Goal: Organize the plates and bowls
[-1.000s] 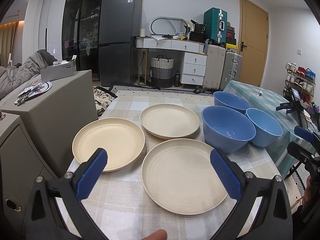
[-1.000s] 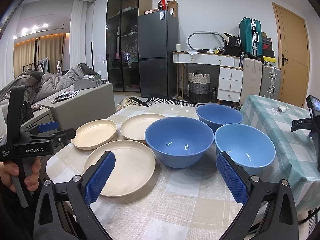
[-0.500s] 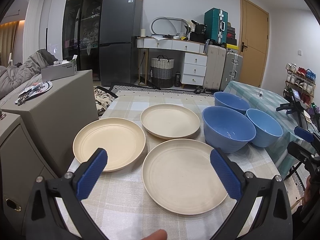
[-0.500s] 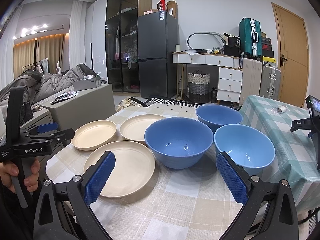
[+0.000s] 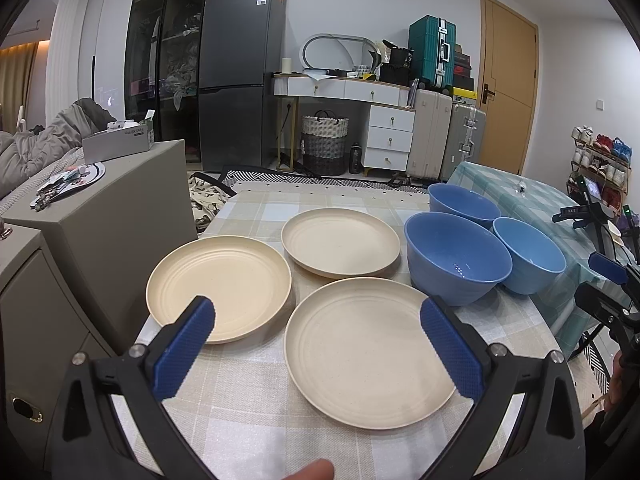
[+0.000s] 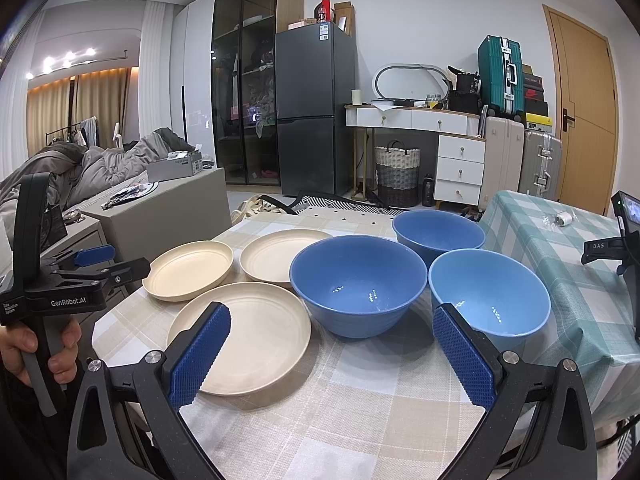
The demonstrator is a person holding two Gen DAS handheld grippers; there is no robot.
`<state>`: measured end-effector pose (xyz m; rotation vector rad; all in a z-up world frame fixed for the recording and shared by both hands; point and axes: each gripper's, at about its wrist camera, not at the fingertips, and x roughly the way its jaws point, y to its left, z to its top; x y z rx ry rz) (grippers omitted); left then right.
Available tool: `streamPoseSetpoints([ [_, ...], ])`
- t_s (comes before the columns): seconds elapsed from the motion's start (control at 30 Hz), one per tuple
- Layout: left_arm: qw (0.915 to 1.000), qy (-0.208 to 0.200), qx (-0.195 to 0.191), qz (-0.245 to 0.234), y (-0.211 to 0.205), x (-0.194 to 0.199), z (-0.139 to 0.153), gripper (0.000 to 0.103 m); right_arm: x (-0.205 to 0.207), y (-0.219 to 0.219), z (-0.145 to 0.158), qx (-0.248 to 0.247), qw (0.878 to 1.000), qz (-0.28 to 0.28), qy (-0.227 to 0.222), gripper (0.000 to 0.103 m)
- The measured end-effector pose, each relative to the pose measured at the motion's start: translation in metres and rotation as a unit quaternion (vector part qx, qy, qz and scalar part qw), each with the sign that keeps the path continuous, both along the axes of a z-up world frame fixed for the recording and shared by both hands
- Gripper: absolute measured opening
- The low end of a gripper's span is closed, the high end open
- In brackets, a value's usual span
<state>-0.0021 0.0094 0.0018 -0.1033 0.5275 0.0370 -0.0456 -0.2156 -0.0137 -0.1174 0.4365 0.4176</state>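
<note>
Three cream plates lie flat on the checked tablecloth: a near plate (image 5: 360, 352) (image 6: 248, 332), a left plate (image 5: 224, 284) (image 6: 188, 270) and a far plate (image 5: 340, 240) (image 6: 272, 254). To their right stand three blue bowls: a big dark bowl (image 5: 456, 264) (image 6: 358, 284), a far bowl (image 5: 464, 204) (image 6: 438, 230) and a lighter bowl (image 5: 528, 254) (image 6: 490, 298). My left gripper (image 5: 318, 340) hovers open over the near plate's front. My right gripper (image 6: 332, 348) is open in front of the big and lighter bowls, holding nothing.
A grey cabinet (image 5: 92, 216) stands against the table's left side. A second table with a teal checked cloth (image 6: 560, 240) adjoins on the right, with a camera stand (image 6: 624, 248) beside it. Fridge (image 5: 236, 92), white dresser and suitcases line the far wall.
The left wrist view has crept slightly; plates sit a touch further right in it. The right gripper and all dishes hold their places.
</note>
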Motion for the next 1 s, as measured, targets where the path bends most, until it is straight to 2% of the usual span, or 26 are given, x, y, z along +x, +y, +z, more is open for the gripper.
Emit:
streamPoseSetpoints([
  [0.47,0.9999,0.003,-0.009,0.002,0.010,-0.002,0.008,0.103,0.004,0.008,0.007,0.005,1.000,0.002,0.002,0.103],
  [0.6,1.0000,0.004,-0.002,0.007,0.011,-0.001,0.012,0.103,0.007,0.014,0.014,-0.004,1.000,0.001,-0.002,0.103],
  [1.0,0.9996,0.007,-0.014,0.024,0.038,-0.003,0.031,0.103,0.018,0.037,0.044,-0.004,1.000,0.026,-0.002,0.103],
])
